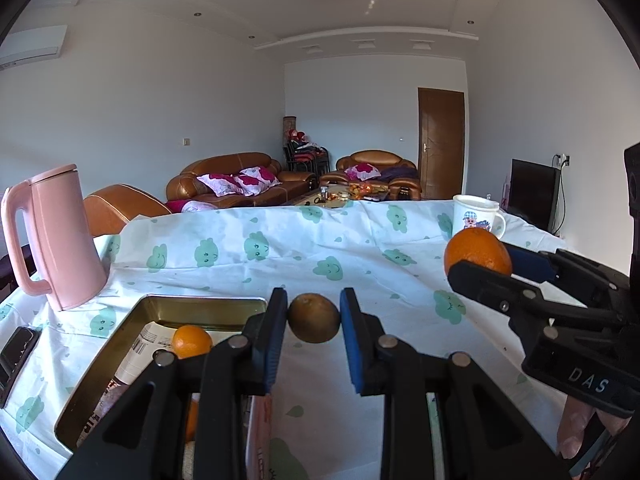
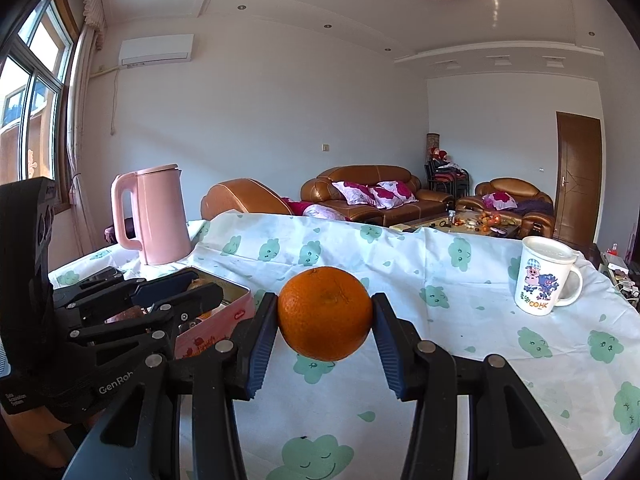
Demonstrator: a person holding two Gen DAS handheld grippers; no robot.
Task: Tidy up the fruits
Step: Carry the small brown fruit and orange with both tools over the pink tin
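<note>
My left gripper (image 1: pixel 314 320) is shut on a small brownish-green fruit (image 1: pixel 314 319), held above the cloth just right of a pink metal tin (image 1: pixel 160 308). The tin holds a small orange (image 1: pixel 192 341) and printed paper. My right gripper (image 2: pixel 325 314) is shut on a large orange (image 2: pixel 325 313), held above the table. In the left wrist view the right gripper (image 1: pixel 478 258) and its orange (image 1: pixel 476 254) are at the right. In the right wrist view the left gripper (image 2: pixel 188 294) sits at the left over the tin (image 2: pixel 224 320).
A pink kettle (image 1: pixel 60 240) stands at the table's back left, also in the right wrist view (image 2: pixel 154 216). A white cartoon mug (image 2: pixel 540 280) stands at the right. A dark phone (image 1: pixel 16 356) lies at the left edge. The cloud-print cloth (image 1: pixel 280 256) covers the table.
</note>
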